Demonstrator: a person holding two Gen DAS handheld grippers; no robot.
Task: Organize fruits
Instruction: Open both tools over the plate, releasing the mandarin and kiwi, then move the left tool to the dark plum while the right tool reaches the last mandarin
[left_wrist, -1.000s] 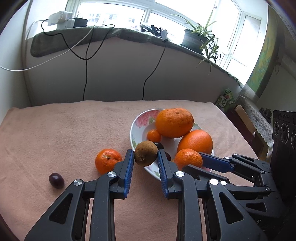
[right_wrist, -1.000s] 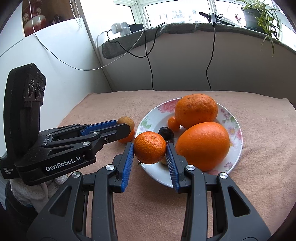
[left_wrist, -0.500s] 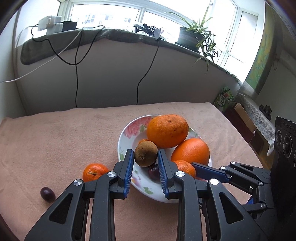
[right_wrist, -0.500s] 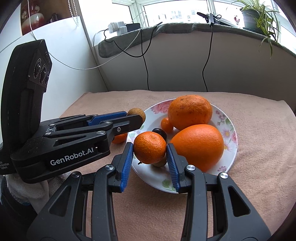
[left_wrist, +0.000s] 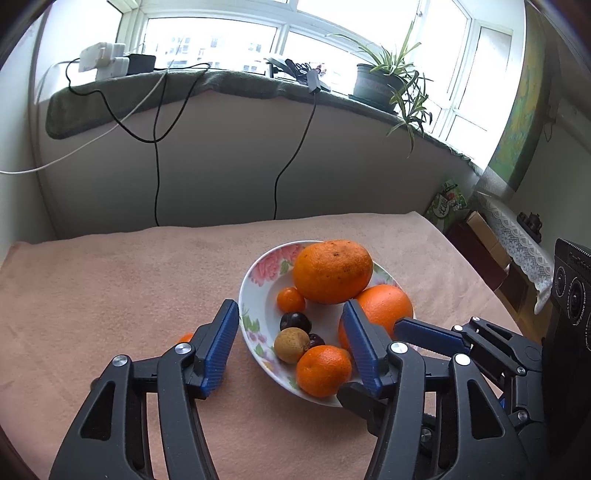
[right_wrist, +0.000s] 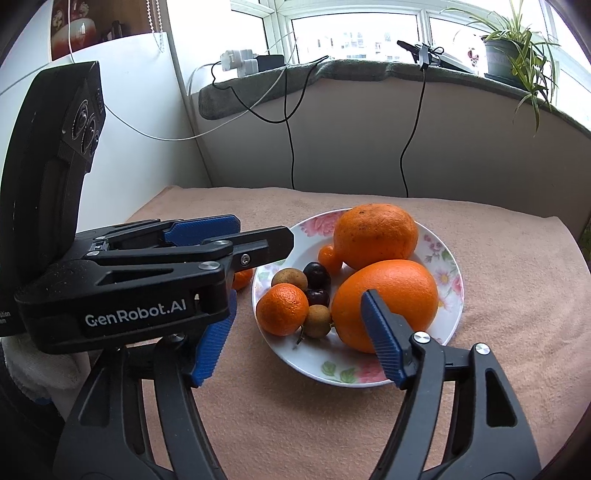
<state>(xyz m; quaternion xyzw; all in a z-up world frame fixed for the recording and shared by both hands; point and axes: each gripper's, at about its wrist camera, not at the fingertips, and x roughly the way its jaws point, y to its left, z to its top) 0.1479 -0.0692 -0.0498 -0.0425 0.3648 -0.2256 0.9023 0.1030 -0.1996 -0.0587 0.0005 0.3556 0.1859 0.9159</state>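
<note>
Left gripper (left_wrist: 291, 334): black linkage arms, ribbed blue pads, silver screws.
Right gripper (right_wrist: 297, 334): same black-and-blue build.
Marking: white "GenRobot.AI" lettering on left gripper's side.

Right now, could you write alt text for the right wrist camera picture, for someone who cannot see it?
A flowered plate on a peach cloth holds two big oranges, a mandarin, a tiny orange, two brown fruits and dark cherries. The right gripper frames the plate's near side, jaws opening with nothing gripped. The left gripper reaches in from the left.
</note>
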